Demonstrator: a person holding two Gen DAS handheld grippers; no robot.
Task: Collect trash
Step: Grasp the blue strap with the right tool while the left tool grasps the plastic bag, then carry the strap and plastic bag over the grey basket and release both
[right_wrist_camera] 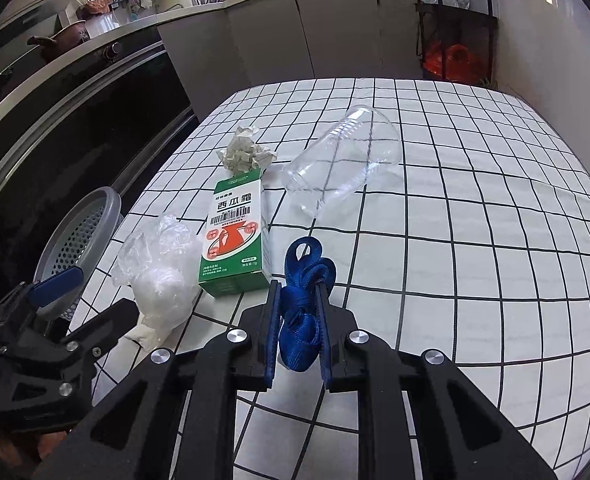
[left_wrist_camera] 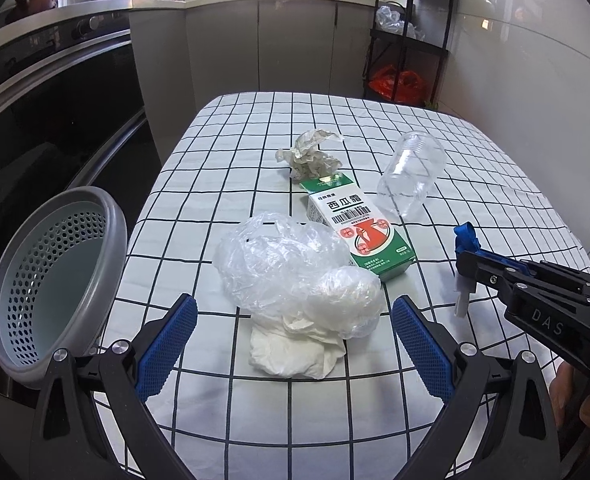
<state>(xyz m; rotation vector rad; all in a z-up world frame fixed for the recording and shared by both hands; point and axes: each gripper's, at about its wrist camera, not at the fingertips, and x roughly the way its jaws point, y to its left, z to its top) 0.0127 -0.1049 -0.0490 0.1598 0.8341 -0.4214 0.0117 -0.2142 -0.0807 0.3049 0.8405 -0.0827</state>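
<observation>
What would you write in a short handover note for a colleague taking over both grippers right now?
Right gripper: shut on the blue strap, just above the table.
Left gripper: open, empty, aimed at the plastic bag and white tissue.
On the table: green box, crumpled paper, clear bottle lying on its side.
Grey basket at the table's left edge: nothing visible inside.
Left: drop the strap in, then collect the rest.
</observation>
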